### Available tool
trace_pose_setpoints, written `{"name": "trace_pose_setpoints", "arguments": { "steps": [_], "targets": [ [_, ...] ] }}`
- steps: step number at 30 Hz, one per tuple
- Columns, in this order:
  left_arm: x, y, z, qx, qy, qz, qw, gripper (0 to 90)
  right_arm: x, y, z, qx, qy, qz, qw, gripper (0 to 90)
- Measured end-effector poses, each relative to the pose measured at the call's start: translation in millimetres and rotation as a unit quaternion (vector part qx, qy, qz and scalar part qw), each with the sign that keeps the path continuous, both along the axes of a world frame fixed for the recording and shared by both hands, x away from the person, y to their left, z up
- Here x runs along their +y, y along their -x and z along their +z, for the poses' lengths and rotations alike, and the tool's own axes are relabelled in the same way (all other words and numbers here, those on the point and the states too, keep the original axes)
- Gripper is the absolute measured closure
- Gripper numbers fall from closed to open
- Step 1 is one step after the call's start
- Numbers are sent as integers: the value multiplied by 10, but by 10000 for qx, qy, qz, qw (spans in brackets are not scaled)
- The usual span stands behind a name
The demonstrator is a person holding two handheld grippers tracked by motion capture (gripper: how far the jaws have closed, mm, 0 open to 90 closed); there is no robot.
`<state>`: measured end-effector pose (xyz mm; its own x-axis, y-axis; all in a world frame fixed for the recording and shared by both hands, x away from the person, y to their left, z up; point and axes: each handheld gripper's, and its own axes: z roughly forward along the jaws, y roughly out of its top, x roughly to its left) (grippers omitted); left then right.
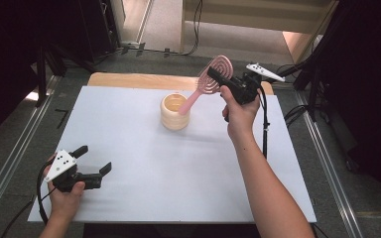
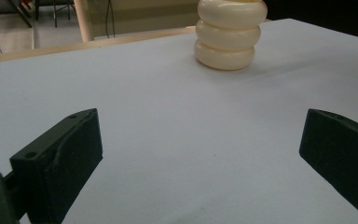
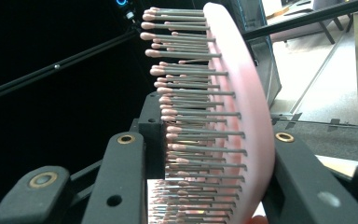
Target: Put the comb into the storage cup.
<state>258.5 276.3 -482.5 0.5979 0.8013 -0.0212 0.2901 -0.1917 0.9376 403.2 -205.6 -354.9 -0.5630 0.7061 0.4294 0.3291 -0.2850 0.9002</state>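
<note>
A pink hairbrush [image 1: 211, 82] slants with its handle down in a cream ribbed cup [image 1: 174, 111] at the middle back of the table. My right gripper [image 1: 219, 77] is shut on the brush's round head; in the right gripper view the black jaws pinch the head [image 3: 242, 107] across its bristles and back. My left gripper [image 1: 95, 159] rests near the table's front left, jaws wide open with nothing between them. In the left gripper view the cup [image 2: 228, 35] stands far ahead of the open fingers [image 2: 70, 154].
A white sheet covers the table [image 1: 129, 148], with a wooden edge [image 1: 129, 79] showing at the back. Metal rails run along both sides on the grey floor. Cables trail from both grippers.
</note>
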Motion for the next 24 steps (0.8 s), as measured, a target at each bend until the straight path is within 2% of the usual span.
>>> {"name": "trace_pose_setpoints", "arguments": {
  "steps": [11,24],
  "targets": [
    [0,-2,1,-7,-8,-10,10000,0,76,-122,23,-1,41,-11,10000,616],
    [1,-1,1,-21,8,-30,10000,0,163,-246,-45,53,109,-71,9999,615]
  ]
}}
